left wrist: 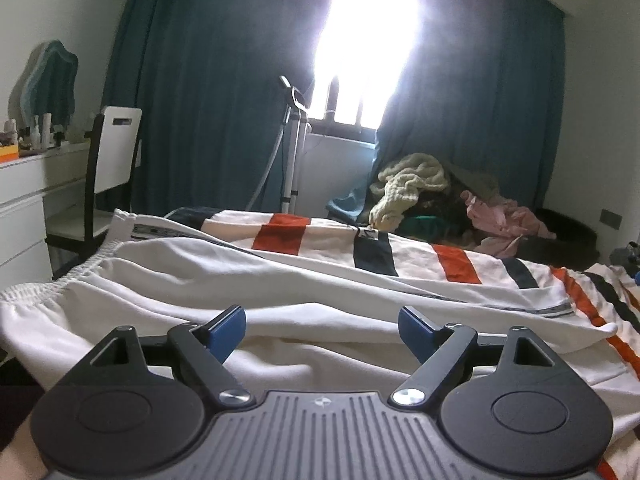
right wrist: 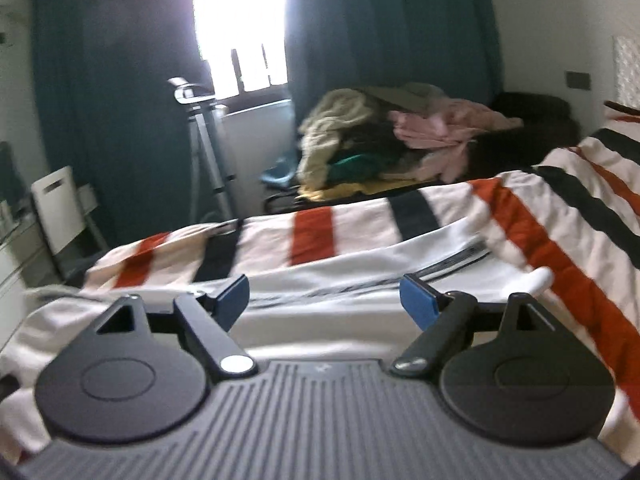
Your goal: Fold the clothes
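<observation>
White trousers (left wrist: 248, 276) are lying wrinkled across the striped blanket (left wrist: 456, 264), filling mid-frame, elastic waistband at left. Left gripper (left wrist: 322, 330) is hovering over them, jaws apart, gripping nothing. Right gripper (right wrist: 325, 300) is likewise spread wide over the trouser-leg end; that view is blurred. Clothes pile (left wrist: 432, 196) is sitting upper right, white chair (left wrist: 114, 152) at left.

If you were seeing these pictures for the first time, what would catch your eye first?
The glaring bright window between dark teal curtains dominates the back. White trousers with an elastic waistband lie across the orange-and-black striped bedspread, just ahead of the open left gripper and right gripper. A heap of unfolded clothes sits beyond the bed.
</observation>
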Demonstrator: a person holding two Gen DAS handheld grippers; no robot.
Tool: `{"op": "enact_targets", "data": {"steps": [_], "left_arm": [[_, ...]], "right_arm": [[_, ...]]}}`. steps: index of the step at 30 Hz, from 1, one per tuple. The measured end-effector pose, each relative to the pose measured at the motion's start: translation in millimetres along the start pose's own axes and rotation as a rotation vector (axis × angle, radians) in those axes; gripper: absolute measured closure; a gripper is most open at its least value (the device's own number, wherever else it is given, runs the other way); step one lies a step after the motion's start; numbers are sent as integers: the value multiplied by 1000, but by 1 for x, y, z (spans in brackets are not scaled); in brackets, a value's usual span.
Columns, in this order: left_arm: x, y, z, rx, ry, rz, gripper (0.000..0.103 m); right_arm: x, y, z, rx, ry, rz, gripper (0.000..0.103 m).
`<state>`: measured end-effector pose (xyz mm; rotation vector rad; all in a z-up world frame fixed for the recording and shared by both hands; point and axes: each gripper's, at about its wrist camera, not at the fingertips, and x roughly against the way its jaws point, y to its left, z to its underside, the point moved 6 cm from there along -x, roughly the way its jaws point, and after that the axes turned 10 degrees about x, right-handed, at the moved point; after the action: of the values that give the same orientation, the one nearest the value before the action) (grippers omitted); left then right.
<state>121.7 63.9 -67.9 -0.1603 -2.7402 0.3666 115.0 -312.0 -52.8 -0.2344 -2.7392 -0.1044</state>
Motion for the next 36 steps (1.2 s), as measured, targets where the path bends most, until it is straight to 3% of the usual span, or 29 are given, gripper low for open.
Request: {"op": "enact_targets", "data": {"steps": [4, 8, 14, 21, 27, 31, 36], "left_arm": [[24, -2, -1, -14, -4, -19, 18], [40, -5, 1, -22, 1, -14, 15], [37, -10, 7, -50, 31, -26, 15], [20, 8, 7, 27, 96, -53, 15], [12, 87, -23, 218, 83, -234, 15], [20, 166, -40, 451, 86, -362, 14], [29, 255, -36, 771, 125, -418, 14]], "right_arm": [[32, 37, 20, 43, 18, -55, 19], [44, 49, 44, 50, 43, -94, 19], [39, 47, 50, 35, 55, -77, 19], [21, 46, 62, 16, 127, -42, 19], [20, 6, 69, -167, 164, 38, 19], [29, -40, 72, -347, 136, 127, 19], [44, -108, 96, -631, 137, 271, 19]]}}
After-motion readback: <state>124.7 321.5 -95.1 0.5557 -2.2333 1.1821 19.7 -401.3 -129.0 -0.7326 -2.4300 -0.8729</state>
